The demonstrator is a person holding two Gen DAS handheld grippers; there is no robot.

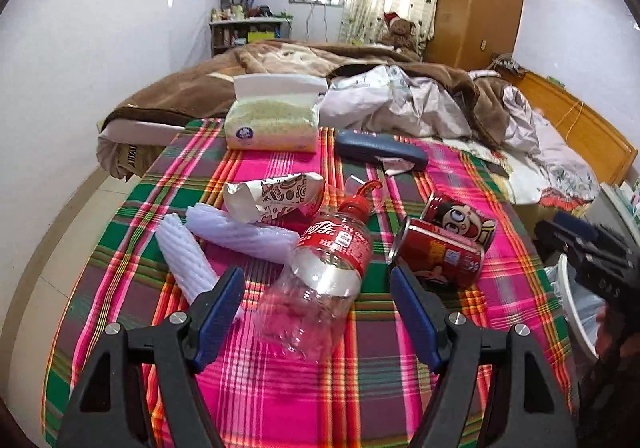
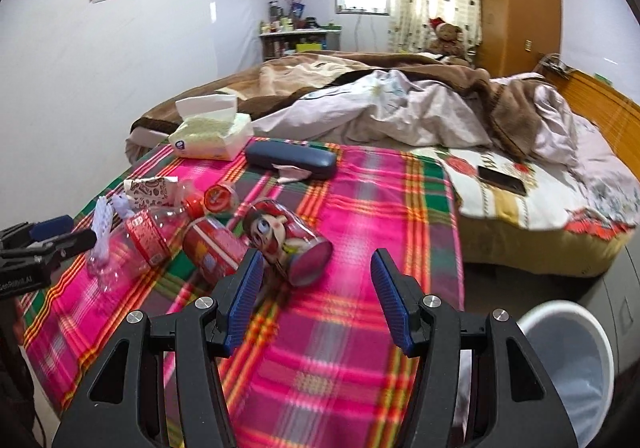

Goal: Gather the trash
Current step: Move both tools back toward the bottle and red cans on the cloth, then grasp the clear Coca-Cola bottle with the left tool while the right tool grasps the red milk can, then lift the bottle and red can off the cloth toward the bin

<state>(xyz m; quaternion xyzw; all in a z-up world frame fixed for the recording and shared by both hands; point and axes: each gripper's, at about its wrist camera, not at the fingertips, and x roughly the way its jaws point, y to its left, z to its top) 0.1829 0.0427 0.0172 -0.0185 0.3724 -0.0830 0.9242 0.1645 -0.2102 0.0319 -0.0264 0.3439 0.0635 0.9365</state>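
Trash lies on a pink plaid cloth. My left gripper is open, with the base of a clear plastic bottle with a red label lying between its blue pads, untouched. Right of it lie a red can and a cartoon-face can. A crumpled paper cup and white foam nets lie to the left. My right gripper is open and empty, with the cartoon-face can just ahead by its left pad. The red can and the bottle lie further left.
A white bin stands on the floor, low at the right of the cloth. A tissue pack and a dark glasses case lie at the cloth's far end. Beyond them are rumpled bedding and a phone.
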